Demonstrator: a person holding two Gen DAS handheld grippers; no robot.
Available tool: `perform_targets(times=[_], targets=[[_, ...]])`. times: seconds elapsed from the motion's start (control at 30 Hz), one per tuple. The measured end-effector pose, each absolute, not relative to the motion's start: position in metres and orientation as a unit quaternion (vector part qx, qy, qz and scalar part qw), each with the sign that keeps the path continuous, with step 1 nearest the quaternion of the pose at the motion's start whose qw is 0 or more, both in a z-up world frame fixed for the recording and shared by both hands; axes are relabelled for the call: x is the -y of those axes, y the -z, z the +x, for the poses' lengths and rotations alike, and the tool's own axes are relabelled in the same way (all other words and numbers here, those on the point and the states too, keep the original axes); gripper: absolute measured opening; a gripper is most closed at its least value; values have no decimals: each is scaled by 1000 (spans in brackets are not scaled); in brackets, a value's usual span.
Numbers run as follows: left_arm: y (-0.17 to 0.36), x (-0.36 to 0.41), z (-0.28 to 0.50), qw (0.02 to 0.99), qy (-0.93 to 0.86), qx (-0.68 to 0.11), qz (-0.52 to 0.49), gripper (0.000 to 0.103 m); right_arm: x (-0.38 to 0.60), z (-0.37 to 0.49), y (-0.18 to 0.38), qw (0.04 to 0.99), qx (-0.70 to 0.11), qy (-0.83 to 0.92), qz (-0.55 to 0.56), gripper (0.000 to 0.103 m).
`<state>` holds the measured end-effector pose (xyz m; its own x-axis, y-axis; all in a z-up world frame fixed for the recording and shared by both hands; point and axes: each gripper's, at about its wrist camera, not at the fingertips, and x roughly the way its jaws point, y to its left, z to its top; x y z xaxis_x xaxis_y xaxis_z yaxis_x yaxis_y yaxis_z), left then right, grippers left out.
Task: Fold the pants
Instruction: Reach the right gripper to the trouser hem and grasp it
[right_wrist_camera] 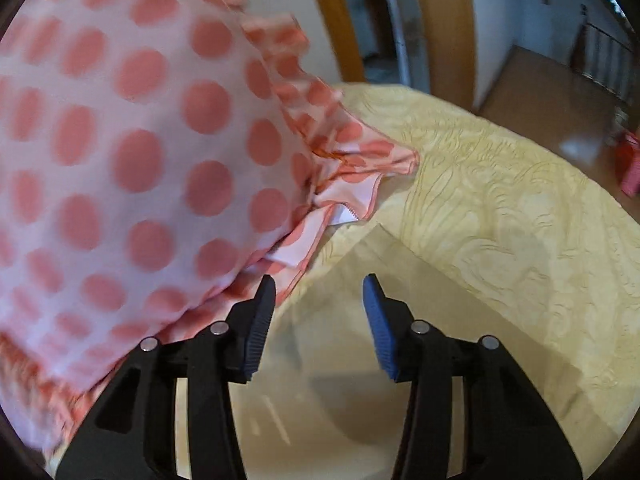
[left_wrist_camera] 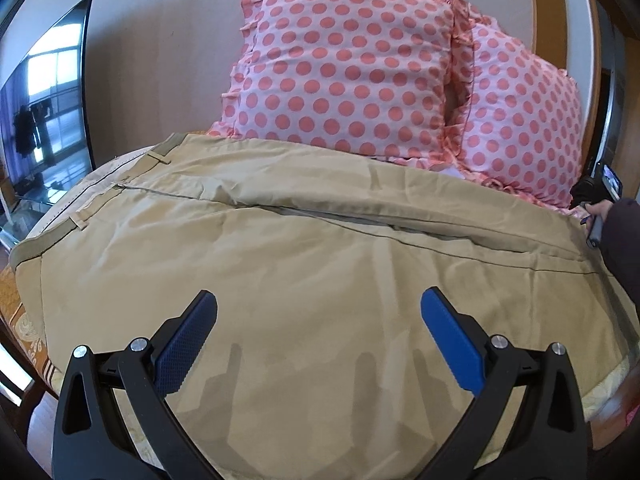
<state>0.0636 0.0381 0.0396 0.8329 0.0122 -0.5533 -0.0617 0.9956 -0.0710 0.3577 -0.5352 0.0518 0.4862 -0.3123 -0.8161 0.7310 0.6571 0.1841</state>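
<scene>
left wrist view, nearest: the left gripper [left_wrist_camera: 318, 312] hovers over the tan cloth with its blue pads spread wide and nothing between them. below and beyond it lie the pants [left_wrist_camera: 304, 248], khaki, spread across the bed; the waistband with its belt loops lies to the left and the legs run off to the right. one leg appears laid over the other along a lengthwise seam line, so a first fold seems made; this is a judgement, since the far hem is out of frame. the crosswise folds, hem toward waist, look not yet done.

right wrist view, nearest: the right gripper [right_wrist_camera: 319, 288] is also parted, more narrowly, and empty. it hangs over a corner of the pants [right_wrist_camera: 360, 360] where the cloth ends on the yellow embossed bedspread [right_wrist_camera: 500, 184]. its left pad sits just beside the frill of a polka-dot pillow [right_wrist_camera: 140, 140]; whether they touch cannot be told, as this view is blurred.

farther off: two pink dotted pillows [left_wrist_camera: 344, 60] stand against the wall behind the pants, and a dark television [left_wrist_camera: 44, 108] stands at far left.

containers: none appear in either view.
</scene>
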Motion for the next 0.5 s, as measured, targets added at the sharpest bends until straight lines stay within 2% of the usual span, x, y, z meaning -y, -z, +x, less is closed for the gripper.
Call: perform_targets(times=[0.13,0.17,0.2,0.27,0.37,0.5], targets=[[-32,-41,72,952,-16,-302,-46,102,524,359,-42,822,-397,358,196,39],[-31,-41,72,952,-14,-303,-48,102,529,352,-43,826,-387,351,213,23],[-30,-42,71,951,-10,-304,-52,102,535,344,-42,827,-380,340,237,12],[-29,-43,69,951,-4,-304,-57,102,551,323,-41,831,-362,297,301,6],[-30,-46,61,953,6,-297,-64,102,563,275,-52,850,-297,231,369,4],[-34,-49,52,955,12,-287,-72,102,557,192,-76,872,-220,160,407,4]])
